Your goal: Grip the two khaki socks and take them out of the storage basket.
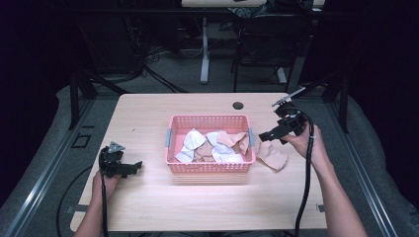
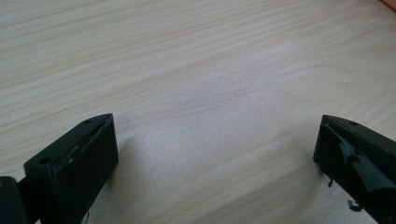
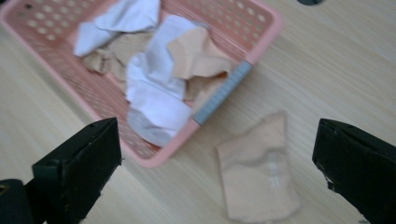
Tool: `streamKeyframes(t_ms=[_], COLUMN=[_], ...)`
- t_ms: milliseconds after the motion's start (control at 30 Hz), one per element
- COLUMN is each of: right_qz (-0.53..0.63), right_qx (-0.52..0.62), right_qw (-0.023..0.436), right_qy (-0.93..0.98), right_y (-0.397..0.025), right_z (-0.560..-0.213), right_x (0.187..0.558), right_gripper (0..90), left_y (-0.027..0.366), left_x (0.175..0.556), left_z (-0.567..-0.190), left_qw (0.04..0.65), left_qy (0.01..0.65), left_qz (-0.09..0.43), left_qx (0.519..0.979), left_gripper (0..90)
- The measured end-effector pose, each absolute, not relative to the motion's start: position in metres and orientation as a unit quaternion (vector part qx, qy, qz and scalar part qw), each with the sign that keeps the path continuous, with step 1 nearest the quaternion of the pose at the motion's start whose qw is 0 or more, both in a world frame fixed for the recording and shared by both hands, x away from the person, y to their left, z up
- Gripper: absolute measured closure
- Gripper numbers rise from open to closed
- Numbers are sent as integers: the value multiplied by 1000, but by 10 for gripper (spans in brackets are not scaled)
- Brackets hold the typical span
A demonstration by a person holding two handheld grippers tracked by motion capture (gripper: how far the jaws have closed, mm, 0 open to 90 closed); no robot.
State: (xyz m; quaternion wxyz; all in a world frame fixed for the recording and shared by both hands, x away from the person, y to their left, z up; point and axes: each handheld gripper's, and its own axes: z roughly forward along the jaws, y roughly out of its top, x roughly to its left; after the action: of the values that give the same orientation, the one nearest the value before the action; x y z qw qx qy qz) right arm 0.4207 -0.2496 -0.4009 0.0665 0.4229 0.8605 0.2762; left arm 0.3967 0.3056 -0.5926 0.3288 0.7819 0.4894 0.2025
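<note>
A pink plastic basket [image 1: 210, 166] stands mid-table, holding several crumpled white and tan cloths [image 1: 217, 144]. One tan cloth [image 1: 272, 156] lies flat on the table just right of the basket; it also shows below the basket corner [image 3: 259, 172]. My right gripper [image 1: 271, 134] hovers above that cloth, open and empty, its jaws framing the cloth and basket [image 3: 261, 28]. My left gripper [image 1: 133, 168] rests low at the table's left, open, with bare wood between its jaws [image 2: 215, 154].
The wooden table [image 1: 148, 118] has a dark cable hole [image 1: 238, 105] behind the basket. Black cables trail from both grippers toward the front edge. Table legs, chairs and cords stand on the floor beyond the far edge.
</note>
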Motion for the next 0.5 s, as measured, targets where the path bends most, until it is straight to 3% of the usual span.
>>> streamKeyframes(t_ms=[267, 500], right_qz=[270, 260], right_qx=[378, 354], right_qw=[63, 28], right_qy=[883, 898], right_y=[-207, -166], right_z=[-396, -413], right_x=[426, 450], right_gripper=[36, 105], left_y=[305, 305], left_x=[397, 397], left_z=[-593, -593], left_qw=[330, 330], left_qy=[489, 489], left_qz=[202, 202], left_qx=[782, 782], left_gripper=[0, 0])
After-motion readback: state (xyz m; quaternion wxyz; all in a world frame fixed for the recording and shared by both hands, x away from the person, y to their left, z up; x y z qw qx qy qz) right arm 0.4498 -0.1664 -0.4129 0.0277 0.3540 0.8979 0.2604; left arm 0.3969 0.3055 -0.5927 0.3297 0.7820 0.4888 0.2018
